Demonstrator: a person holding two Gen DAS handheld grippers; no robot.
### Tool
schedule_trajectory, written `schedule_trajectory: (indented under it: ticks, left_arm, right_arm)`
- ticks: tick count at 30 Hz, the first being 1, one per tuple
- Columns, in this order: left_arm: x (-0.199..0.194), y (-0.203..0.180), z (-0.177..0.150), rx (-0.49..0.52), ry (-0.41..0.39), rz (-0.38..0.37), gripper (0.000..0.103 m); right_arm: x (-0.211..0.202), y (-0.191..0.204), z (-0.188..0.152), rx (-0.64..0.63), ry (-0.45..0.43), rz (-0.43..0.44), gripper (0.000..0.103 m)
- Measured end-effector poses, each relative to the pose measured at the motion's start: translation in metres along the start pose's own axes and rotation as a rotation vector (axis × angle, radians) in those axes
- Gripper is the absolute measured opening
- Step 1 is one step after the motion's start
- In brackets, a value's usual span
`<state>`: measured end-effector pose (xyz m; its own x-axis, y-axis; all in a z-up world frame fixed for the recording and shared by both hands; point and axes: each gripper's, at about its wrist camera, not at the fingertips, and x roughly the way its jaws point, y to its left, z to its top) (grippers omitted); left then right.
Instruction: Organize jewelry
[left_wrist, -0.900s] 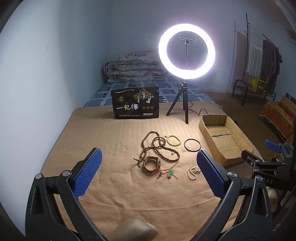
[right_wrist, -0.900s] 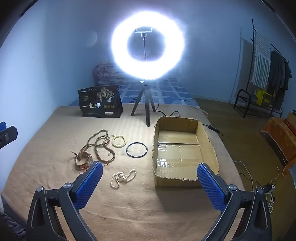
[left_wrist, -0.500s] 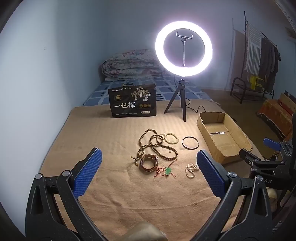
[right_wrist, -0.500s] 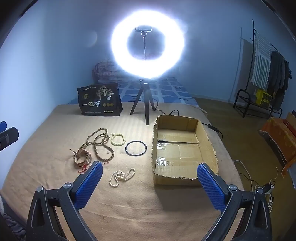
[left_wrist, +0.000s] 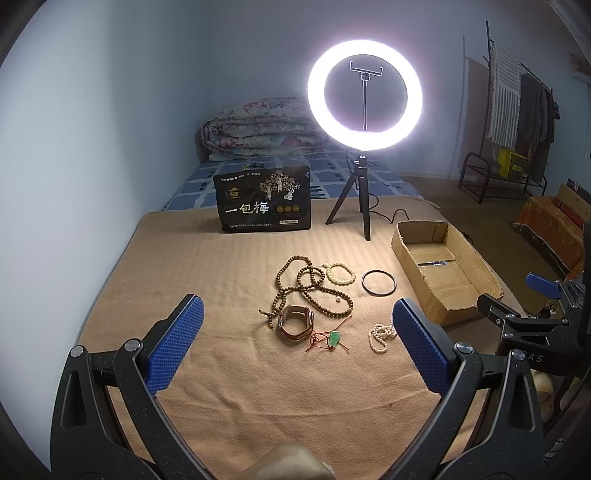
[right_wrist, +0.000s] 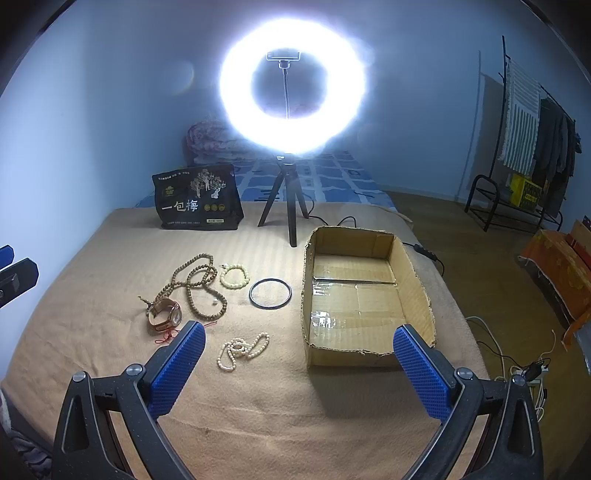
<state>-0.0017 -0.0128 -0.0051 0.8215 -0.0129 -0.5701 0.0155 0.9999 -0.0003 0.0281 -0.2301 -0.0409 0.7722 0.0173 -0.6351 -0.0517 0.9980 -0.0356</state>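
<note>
Jewelry lies loose in a cluster on the tan blanket (right_wrist: 110, 258) covering the bed, all of it just left of the open cardboard box (right_wrist: 417, 280), which I take as the place it should end up. The box looks empty as far as I can see, so I judge nothing is sorted yet.

From far to near: a long strand of brown wooden beads (right_wrist: 195, 284) tangled in loops, a pale bead bracelet (right_wrist: 235, 276) just beside it, a dark bangle (right_wrist: 270, 292) between the bracelet and the box, a wristwatch (right_wrist: 166, 312) touching the wooden strand's end, a green pendant on red cord (left_wrist: 332, 339), and a white pearl strand (right_wrist: 242, 350) nearest me. The spread keeps most pieces separate enough to lift one at a time; only the watch and wooden beads overlap.

My left hand-held gripper (left_wrist: 295, 347) is released, jaws wide and empty, hanging above the blanket with the watch and pendant framed between them. My right hand-held gripper (right_wrist: 299, 363) is likewise spread wide and empty, tilted down toward the pearls and the box's near wall. I'd expect the pearls to be the easy first pick for the right side.
</note>
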Motion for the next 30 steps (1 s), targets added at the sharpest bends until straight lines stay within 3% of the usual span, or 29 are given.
schedule_trajectory:
  ticks: [30]
  left_arm:
    - [0.0022, 0.0021, -0.0005, 0.0, 0.003, -0.002, 0.103]
  right_arm:
    - [-0.0002, -0.0007, 0.0018, 0.014, 0.002, 0.004, 0.103]
